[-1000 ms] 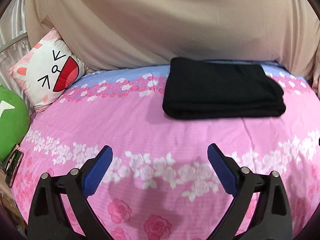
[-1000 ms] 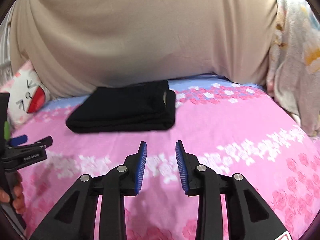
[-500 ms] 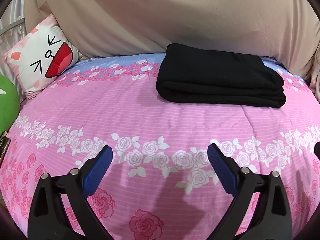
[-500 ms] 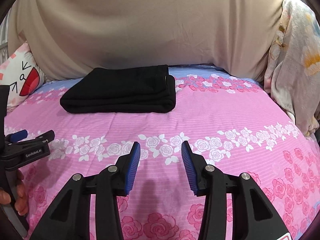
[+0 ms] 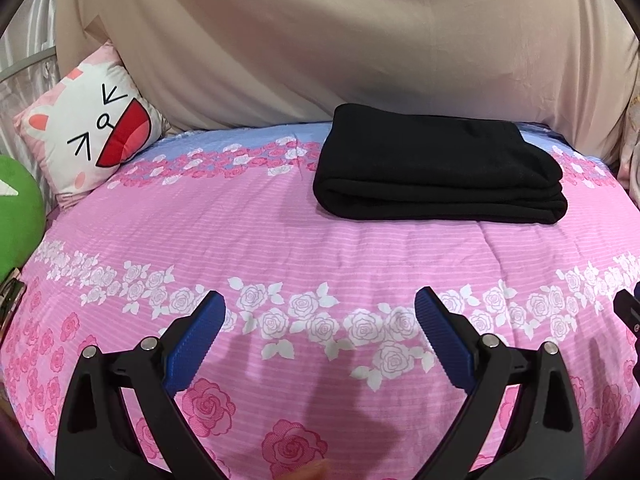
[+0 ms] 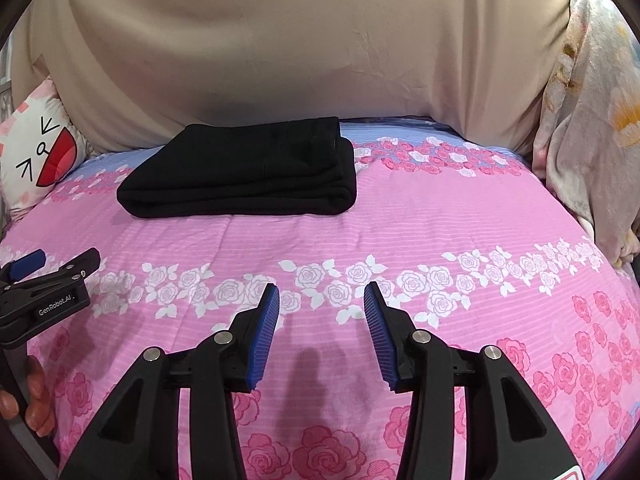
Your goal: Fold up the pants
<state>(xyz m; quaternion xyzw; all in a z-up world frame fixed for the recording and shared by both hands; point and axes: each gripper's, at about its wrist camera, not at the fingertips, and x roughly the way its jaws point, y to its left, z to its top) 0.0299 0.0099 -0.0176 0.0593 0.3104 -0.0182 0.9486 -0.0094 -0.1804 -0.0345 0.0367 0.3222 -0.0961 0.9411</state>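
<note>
The black pants [image 5: 440, 168] lie folded into a thick rectangle on the far part of the pink rose-print bedspread [image 5: 280, 240], close to the beige drape. In the right wrist view the pants [image 6: 248, 176] sit left of centre. My left gripper [image 5: 320, 296] is open wide over bare bedspread, well short of the pants. My right gripper [image 6: 322, 288] is also open, more narrowly, with nothing between its blue pads. Neither gripper touches the cloth. The left gripper [image 6: 52, 280] shows at the left edge of the right wrist view, held by a hand [image 6: 36, 400].
A cat-face cushion [image 5: 92, 144] and a green plush [image 5: 16, 216] sit at the bed's left. Beige drape [image 5: 320, 40] covers the back. A floral blanket [image 6: 592, 120] hangs at the right. Pink bedspread stretches between the grippers and the pants.
The right gripper's jaws have spread wider. The pants sit a little higher in the right wrist view than a second ago. The left gripper stays wide open.
</note>
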